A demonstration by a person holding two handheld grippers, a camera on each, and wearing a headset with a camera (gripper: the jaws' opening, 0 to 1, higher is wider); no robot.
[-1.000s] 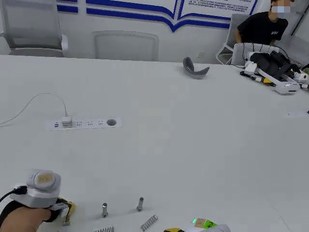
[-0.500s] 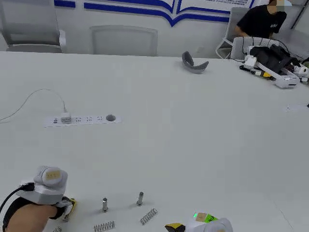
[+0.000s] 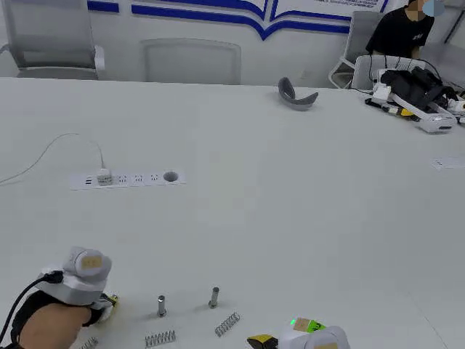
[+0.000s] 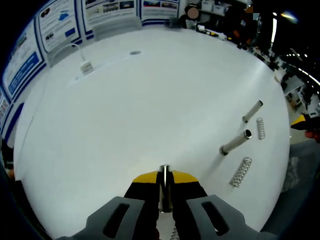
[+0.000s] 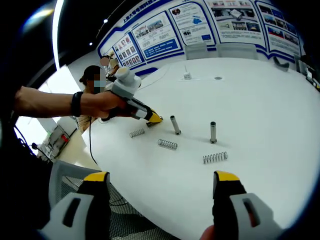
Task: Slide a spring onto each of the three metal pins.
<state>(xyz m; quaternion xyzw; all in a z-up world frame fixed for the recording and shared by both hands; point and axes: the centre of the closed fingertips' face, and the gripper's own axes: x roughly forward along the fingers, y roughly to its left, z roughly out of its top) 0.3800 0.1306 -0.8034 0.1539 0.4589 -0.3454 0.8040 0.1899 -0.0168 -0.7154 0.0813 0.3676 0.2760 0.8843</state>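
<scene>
The left gripper [image 4: 164, 179], low in the centre of its own view, is clamped on what seems to be a metal pin [image 4: 164, 191], while the right gripper [image 5: 160, 197] gapes wide at the bottom of its view, with three springs [image 5: 167, 144] and two upright pins [image 5: 175, 125] lying mid-frame beyond it on the white table [image 5: 260, 100].

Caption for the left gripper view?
Yellow-tipped left gripper clamps a silver metal pin; two more pins and coiled wire springs rest on white table.
</scene>
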